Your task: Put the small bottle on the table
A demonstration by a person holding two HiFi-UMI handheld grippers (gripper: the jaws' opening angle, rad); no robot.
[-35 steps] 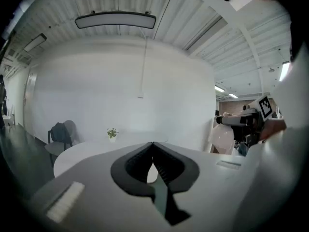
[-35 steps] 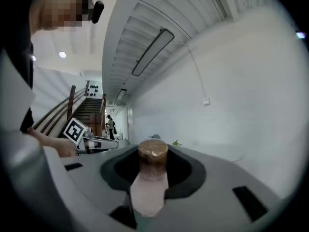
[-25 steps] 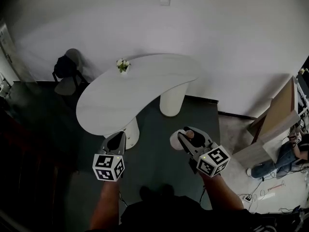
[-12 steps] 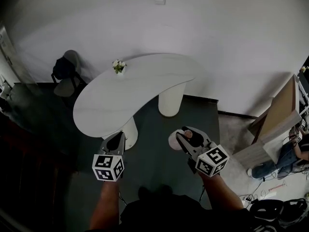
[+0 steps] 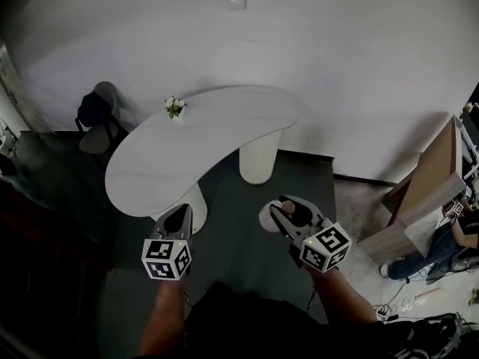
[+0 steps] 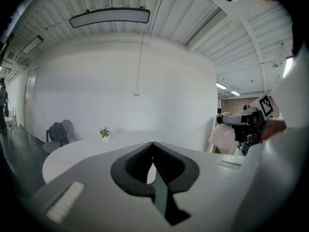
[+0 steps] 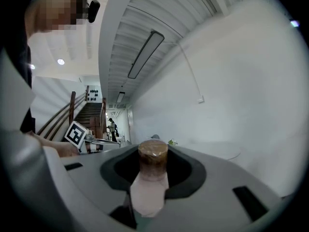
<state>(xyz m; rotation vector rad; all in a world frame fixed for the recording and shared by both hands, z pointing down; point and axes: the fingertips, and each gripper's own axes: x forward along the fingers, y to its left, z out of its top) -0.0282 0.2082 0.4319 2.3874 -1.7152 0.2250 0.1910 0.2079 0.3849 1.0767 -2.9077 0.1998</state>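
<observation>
Holding the bottle (image 7: 150, 180) in my right gripper (image 5: 283, 214), I am at the carrying step: the jaws are closed on it, its brown cap end sitting between them and its pale body running back toward the camera. The bottle is in the air over the dark floor (image 5: 239, 215), well apart from the surface (image 5: 202, 144), which lies ahead and a little to my left. Nothing of the task is set down yet.

My left gripper (image 5: 178, 221) hangs just short of the near end of the surface. Its jaws are brought together at the tips with nothing between them, so I judge it has no part in this step.

The white top is bare except for a small plant (image 5: 174, 108) at the far left edge, which leaves plenty of room. The next move, as I judge it, calls for bringing the right gripper forward and up over the near part of the top, clear of the plant. Then I would turn the bottle so its base faces down, lower it until it touches, and only then part the jaws. Letting go early or tilted would likely tip it, being narrow.
</observation>
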